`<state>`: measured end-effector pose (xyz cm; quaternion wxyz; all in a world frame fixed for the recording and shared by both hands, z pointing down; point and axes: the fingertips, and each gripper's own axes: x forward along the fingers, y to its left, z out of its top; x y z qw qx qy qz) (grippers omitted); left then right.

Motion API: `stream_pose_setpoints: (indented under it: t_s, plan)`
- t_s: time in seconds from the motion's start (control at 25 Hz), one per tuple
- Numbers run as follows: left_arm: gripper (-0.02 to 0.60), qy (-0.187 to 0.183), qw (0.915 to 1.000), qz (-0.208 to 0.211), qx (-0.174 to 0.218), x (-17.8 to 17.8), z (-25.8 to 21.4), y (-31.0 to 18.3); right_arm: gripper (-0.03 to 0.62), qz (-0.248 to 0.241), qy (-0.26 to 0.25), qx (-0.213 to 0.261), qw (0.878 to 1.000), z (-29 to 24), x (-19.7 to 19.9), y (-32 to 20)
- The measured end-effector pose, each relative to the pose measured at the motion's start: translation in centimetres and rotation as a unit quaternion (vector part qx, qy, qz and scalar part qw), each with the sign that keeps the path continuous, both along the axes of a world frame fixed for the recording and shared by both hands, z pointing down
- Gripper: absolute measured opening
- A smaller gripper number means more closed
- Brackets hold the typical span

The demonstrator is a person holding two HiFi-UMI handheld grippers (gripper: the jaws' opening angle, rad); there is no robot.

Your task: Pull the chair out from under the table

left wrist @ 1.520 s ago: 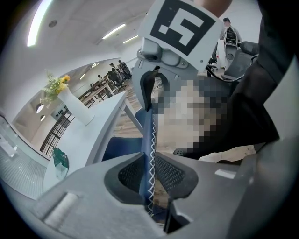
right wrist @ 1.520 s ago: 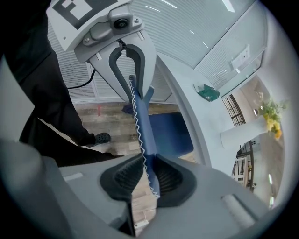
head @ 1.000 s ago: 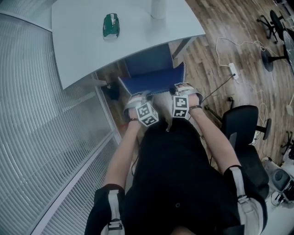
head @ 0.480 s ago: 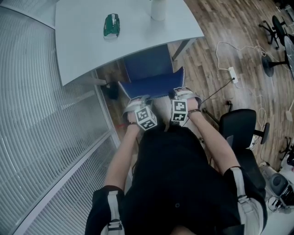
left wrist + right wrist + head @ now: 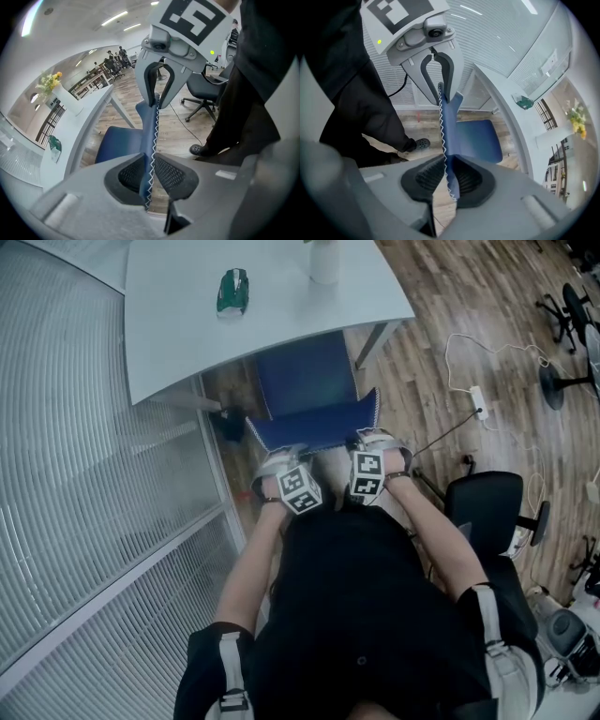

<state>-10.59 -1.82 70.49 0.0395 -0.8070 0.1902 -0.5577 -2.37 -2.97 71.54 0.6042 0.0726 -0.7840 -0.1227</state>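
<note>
A blue chair [image 5: 305, 381] with white zigzag stitching along its backrest stands at the near edge of the pale table [image 5: 178, 324], its seat mostly out from under the top. My left gripper [image 5: 284, 454] is shut on the left end of the backrest top [image 5: 314, 430], and the right gripper [image 5: 367, 439] is shut on the right end. In the left gripper view the backrest edge [image 5: 149, 154] sits pinched between the black pads. The right gripper view shows the same edge [image 5: 449, 159] clamped, with the seat [image 5: 478, 136] beyond.
A green object [image 5: 232, 292] and a white cup [image 5: 324, 259] sit on the table. A ribbed glass partition [image 5: 84, 521] runs along the left. A black office chair [image 5: 487, 512] stands at the right, with a power strip and cable [image 5: 478, 399] on the wood floor.
The chair has come further out from under the table towards me, with both grippers still clamped on the backrest. More of the blue seat shows now.
</note>
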Motion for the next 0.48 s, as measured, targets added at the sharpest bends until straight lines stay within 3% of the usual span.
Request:
stream_pose_setpoints:
  t_s: [0.48]
  plan:
    - [0.074,0.003,0.9993,-0.037,0.0,2.8,-1.7,4.9,0.074,-0.013,-0.014,-0.009,1.0,-1.6,2.6,4.7]
